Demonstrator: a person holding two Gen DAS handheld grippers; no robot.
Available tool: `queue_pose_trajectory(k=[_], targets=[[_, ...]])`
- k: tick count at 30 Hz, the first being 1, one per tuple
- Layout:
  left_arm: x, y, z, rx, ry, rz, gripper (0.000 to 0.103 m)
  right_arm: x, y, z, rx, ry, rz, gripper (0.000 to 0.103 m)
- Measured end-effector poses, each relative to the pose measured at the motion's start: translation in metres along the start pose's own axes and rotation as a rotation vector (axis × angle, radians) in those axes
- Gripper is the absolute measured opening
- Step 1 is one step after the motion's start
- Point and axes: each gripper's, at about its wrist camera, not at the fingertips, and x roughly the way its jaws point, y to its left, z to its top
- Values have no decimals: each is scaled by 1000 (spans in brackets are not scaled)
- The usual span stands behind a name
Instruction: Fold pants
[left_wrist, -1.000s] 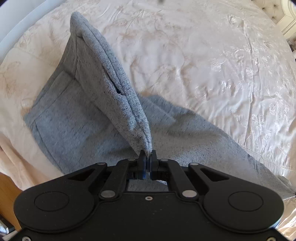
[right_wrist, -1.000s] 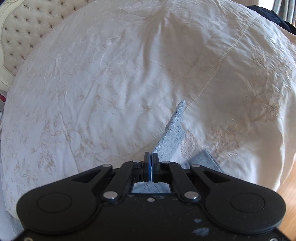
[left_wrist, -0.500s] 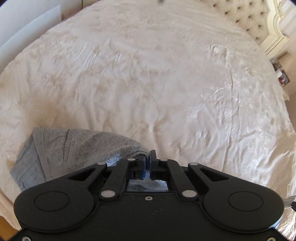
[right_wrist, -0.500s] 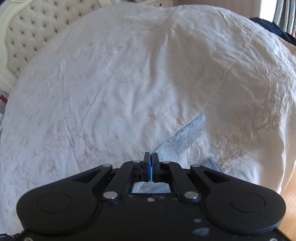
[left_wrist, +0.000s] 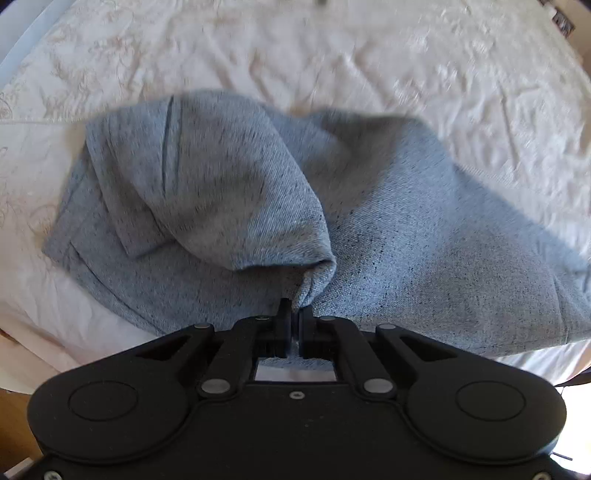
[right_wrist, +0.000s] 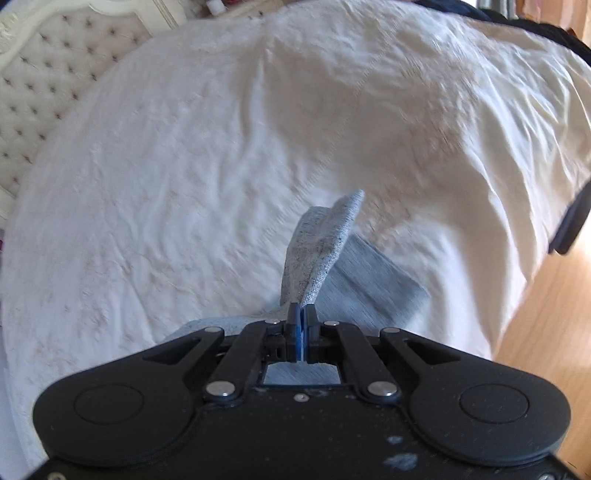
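Pinching a bunched corner of soft blue-grey speckled knit pants (left_wrist: 369, 206), left black two-finger gripper (left_wrist: 294, 318) pointing straight down, jaws pressed together on the fabric. Just ahead of the tips, a rolled flap of the same cloth curling over the flatter layer beneath, likely one part being laid across another to make a fold. Beyond and to either side, a cream embroidered bedspread (left_wrist: 332, 55) under the garment, wrinkled, slightly blurred.

Clamping a second edge of the pants (right_wrist: 325, 240), right black two-finger gripper (right_wrist: 302, 320) with blue pads, angled steeply down, jaws closed tight on cloth. Directly ahead of its tips, a narrow peak of fabric rising, a flat grey panel lying just to the right on the bedspread (right_wrist: 184, 166). Far off to the upper left, a cream tufted headboard (right_wrist: 48, 85); to the lower right, a wooden floor (right_wrist: 546, 332).

Holding both edges together apparently keeps the layers aligned while lowering; fold seemingly partway, not yet flattened.
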Motion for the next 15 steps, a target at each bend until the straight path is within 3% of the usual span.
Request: queue_pose_trajectory(k=[3,6,11,15], targets=[[32,-10,-4,24,53,48,4,58,-13,-32,2,108,-121,2],[21,-20,6,52,-1,26,4,91,-16,-54,4,169,-188,2],[-19,-27,22,82,-156,-16,4,65,3,-40,-38,73,-132,2],[-3,-27,12,133,-110,59,4,18,12,-27,-12,-66,-12,2]])
